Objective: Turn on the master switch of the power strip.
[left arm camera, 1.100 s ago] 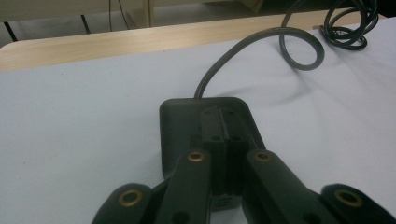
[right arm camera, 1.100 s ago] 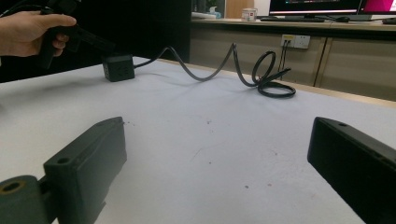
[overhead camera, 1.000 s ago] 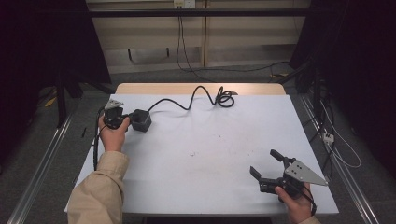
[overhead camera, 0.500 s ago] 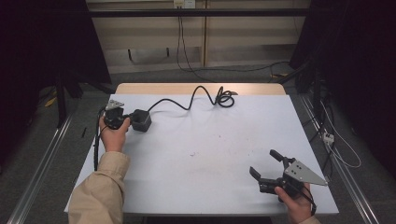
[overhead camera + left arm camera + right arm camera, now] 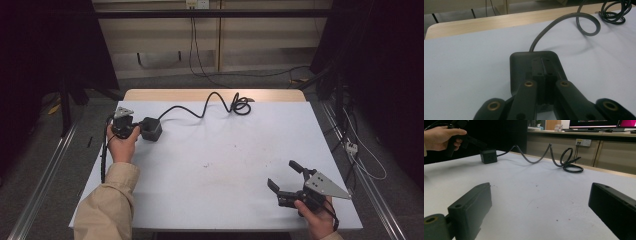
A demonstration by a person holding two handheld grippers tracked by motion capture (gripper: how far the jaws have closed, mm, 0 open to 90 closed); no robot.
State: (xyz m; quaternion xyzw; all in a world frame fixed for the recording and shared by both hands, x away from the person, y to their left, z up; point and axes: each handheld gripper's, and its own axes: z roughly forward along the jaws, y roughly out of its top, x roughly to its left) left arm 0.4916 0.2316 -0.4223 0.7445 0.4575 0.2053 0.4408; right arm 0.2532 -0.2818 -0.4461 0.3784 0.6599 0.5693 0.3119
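A black cube-shaped power block (image 5: 151,129) lies at the table's left side, and its black cable (image 5: 209,102) snakes to a coil (image 5: 241,106) near the far edge. My left gripper (image 5: 141,129) is shut, its tips lying over the block's top (image 5: 521,62) with the pads (image 5: 539,72) pressed together and nothing between them. Near the front right corner, my right gripper (image 5: 283,175) stands open above bare table. Its view looks between the two fingers (image 5: 474,200) toward the distant block (image 5: 488,156).
The white table (image 5: 220,165) has a wooden strip along its far edge (image 5: 215,95). Cables and a white plug strip (image 5: 352,146) lie on the floor to the right. Metal rails run along both sides of the table.
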